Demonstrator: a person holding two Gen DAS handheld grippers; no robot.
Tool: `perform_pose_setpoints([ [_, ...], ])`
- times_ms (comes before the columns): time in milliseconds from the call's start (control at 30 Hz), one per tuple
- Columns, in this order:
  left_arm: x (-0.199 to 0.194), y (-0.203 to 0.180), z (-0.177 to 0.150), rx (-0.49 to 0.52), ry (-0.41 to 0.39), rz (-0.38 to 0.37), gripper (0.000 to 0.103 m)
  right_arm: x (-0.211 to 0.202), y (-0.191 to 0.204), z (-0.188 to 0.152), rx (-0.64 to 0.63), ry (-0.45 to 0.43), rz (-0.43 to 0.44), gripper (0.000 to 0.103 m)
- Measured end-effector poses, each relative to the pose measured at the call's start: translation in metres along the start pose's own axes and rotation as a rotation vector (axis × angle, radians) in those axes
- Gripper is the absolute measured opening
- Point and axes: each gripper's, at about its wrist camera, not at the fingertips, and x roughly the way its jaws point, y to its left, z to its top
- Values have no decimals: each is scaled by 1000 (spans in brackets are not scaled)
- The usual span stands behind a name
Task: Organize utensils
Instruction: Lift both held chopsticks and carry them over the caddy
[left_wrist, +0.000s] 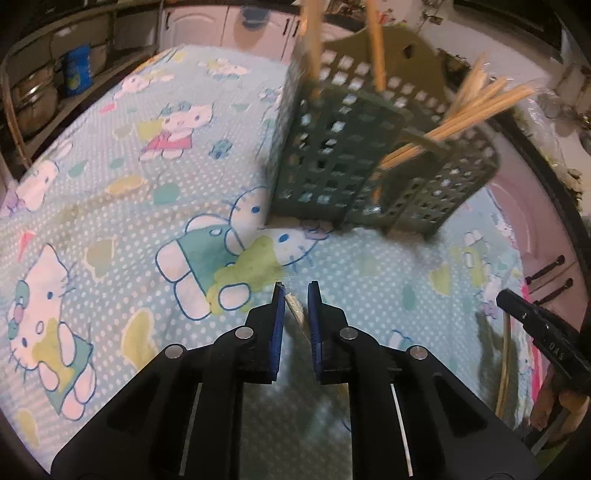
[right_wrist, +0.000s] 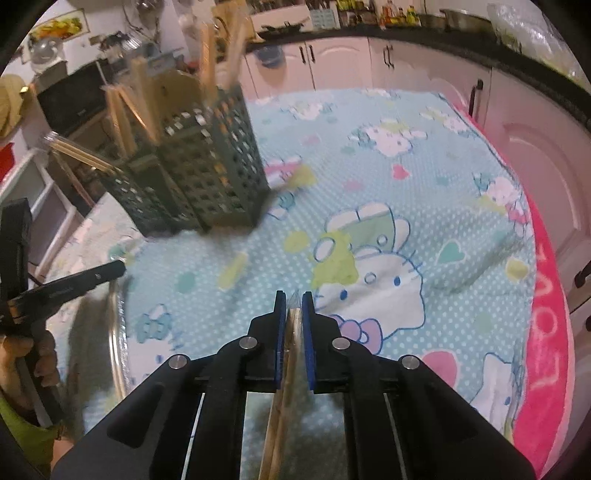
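A dark green perforated utensil holder (left_wrist: 343, 155) stands on the Hello Kitty cloth, with wooden chopsticks (left_wrist: 476, 107) sticking out of its compartments; it also shows in the right wrist view (right_wrist: 207, 173) at upper left. My left gripper (left_wrist: 296, 295) hovers low over the cloth in front of the holder, jaws slightly apart, with the tip of a wrapped chopstick pack (left_wrist: 295, 310) between them. My right gripper (right_wrist: 294, 301) is shut on a wrapped pair of chopsticks (right_wrist: 286, 369) that runs back under the gripper.
The cloth-covered table (right_wrist: 424, 177) has a pink towel (right_wrist: 546, 325) along its right edge. Cabinets (right_wrist: 340, 62) stand behind. A shelf with pots (left_wrist: 33, 99) is at far left. The other gripper shows at each view's side, on the right in the left wrist view (left_wrist: 532, 317) and on the left in the right wrist view (right_wrist: 70, 284).
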Motion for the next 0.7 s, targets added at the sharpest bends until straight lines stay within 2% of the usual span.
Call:
perform_pose_setpoints([
  [367, -63, -37, 15, 107, -138, -67, 2, -68, 29, 22, -67, -181, 52, 8],
  [700, -105, -59, 40, 165, -244, -122, 1, -109, 44, 42, -100, -302, 78, 7],
])
